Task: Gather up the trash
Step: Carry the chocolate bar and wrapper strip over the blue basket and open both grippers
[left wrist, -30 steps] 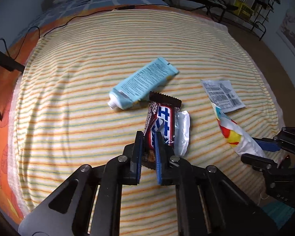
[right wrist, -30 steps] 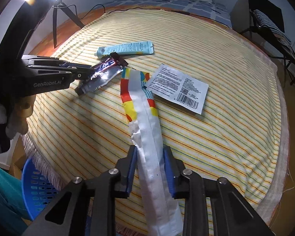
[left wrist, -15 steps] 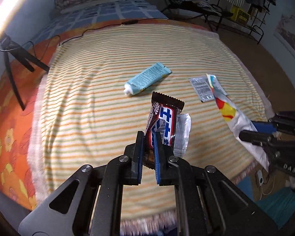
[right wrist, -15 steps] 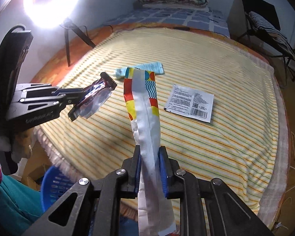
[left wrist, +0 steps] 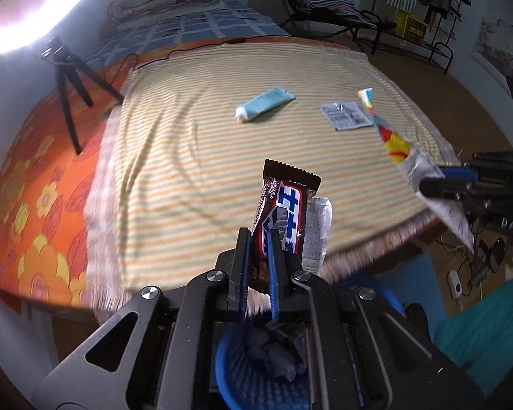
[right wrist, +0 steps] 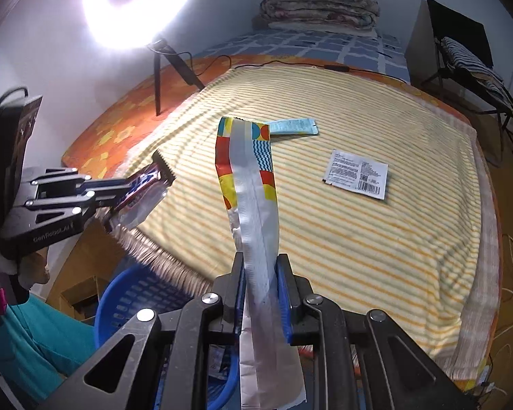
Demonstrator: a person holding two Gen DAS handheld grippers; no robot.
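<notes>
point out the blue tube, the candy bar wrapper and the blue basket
blue tube (left wrist: 265,104), left wrist view, middle of its body
candy bar wrapper (left wrist: 289,205), left wrist view, blue lettering
blue basket (right wrist: 133,294), right wrist view, slotted wall

A bed (right wrist: 410,239) is covered by a yellow striped blanket (right wrist: 359,256) over an orange flowered sheet (left wrist: 27,205). Folded quilts (right wrist: 319,5) are stacked at the far end. A bright ring light (right wrist: 138,3) is mounted on a tripod (right wrist: 160,65) at the left. A dark chair (right wrist: 461,48) is seen at the far right.
</notes>
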